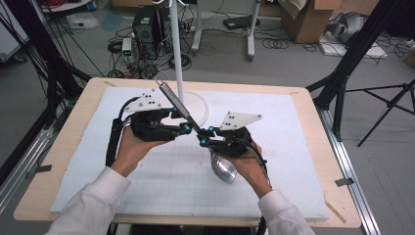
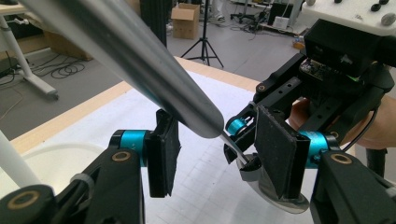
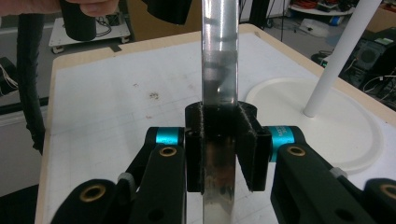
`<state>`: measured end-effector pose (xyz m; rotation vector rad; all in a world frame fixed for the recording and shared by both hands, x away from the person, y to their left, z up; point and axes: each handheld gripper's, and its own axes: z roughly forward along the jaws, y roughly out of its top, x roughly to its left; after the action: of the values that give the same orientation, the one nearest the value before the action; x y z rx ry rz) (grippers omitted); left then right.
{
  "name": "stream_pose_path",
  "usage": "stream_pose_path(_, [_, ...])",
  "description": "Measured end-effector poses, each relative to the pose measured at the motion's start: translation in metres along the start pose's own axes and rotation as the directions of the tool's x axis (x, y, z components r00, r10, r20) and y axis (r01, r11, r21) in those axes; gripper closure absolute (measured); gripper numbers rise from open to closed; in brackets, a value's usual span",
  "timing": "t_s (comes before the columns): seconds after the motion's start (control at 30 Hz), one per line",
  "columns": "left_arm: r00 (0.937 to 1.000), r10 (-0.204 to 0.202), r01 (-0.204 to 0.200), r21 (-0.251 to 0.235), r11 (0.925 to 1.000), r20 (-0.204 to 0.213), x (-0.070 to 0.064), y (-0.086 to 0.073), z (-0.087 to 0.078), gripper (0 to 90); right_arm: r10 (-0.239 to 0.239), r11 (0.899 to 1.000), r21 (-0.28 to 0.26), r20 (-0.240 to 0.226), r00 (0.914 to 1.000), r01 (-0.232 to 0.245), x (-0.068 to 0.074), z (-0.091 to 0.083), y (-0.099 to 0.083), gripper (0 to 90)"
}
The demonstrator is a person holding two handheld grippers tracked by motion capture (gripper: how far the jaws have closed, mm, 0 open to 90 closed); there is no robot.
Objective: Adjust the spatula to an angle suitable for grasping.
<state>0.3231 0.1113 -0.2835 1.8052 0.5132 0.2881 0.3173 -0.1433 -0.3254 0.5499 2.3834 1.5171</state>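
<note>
Our tabletop (image 1: 303, 147) has a white mat. Above it we hold a big metal ladle (image 1: 222, 168), lifted off the mat. It looks stiff, smooth and slippery, so the long handle is the best place to grab. Our right tool (image 3: 219, 144) squeezes that handle. Our left tool (image 2: 217, 154) stands wide, holding nothing.

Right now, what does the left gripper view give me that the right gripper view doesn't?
Left gripper view: the left claw stands open, its pads on either side of the ladle without touching it, and the ladle's bowl hangs low near the right claw. Right gripper view: the right claw's pads are pressed on the flat handle, and the white pole rises from its round base. Both share the shiny handle and the white mat.
</note>
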Motion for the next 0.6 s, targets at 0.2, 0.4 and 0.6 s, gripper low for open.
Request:
stream_pose_path(0.2, [1.0000, 0.001, -0.001, 0.006, 1.0000, -0.006, 0.0005, 0.0002, -0.0013, 54.4, -0.001, 1.000, 0.001, -0.004, 1.0000, 0.001, 0.0004, 0.0019, 0.0001, 74.8])
stream_pose_path(0.4, [0.9999, -0.001, 0.001, 0.009, 1.0000, -0.012, 0.0003, 0.0011, -0.0015, 57.8, -0.002, 1.000, 0.011, -0.012, 0.9999, 0.002, 0.0020, 0.0026, 0.0003, 74.8])
stream_pose_path(0.6, [0.9997, -0.013, 0.013, 0.003, 0.9999, -0.019, -0.0001, 0.0021, -0.0022, 60.9, -0.007, 1.000, 0.010, -0.013, 0.9999, 0.007, 0.0026, 0.0036, 0.0010, 74.9])
